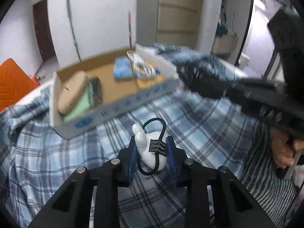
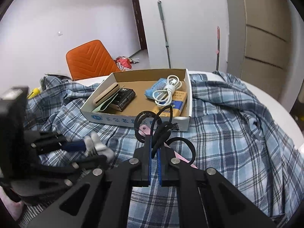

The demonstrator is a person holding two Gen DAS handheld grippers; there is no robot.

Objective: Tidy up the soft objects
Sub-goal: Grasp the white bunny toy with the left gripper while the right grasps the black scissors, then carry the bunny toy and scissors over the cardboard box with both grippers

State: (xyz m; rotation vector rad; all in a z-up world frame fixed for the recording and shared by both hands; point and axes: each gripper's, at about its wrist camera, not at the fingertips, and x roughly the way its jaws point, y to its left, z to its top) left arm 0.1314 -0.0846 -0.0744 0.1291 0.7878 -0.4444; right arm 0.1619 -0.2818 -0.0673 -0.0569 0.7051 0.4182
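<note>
My left gripper (image 1: pixel 151 141) is shut on a white plush hair tie (image 1: pixel 152 157) with a black elastic loop (image 1: pixel 163 127) and a black label. It rests low on the blue plaid cloth (image 1: pixel 199 123). The right wrist view shows that same left gripper (image 2: pixel 93 151) and plush hair tie (image 2: pixel 98 144) at the left. My right gripper (image 2: pixel 154 146) is shut on a bunch of black hair ties (image 2: pixel 146 117), held above the cloth just in front of the cardboard tray (image 2: pixel 133 121). In the left wrist view the right gripper (image 1: pixel 185 76) is blurred beside the tray (image 1: pixel 114 110).
The tray holds a tan pouch (image 2: pixel 107 94), a black box (image 2: pixel 125 98), a blue packet (image 2: pixel 157 87), a white cable (image 2: pixel 169 89) and a yellow pack (image 2: pixel 176 102). A pink flat piece (image 2: pixel 145 128) lies under the right gripper. An orange chair (image 2: pixel 89 57) stands behind.
</note>
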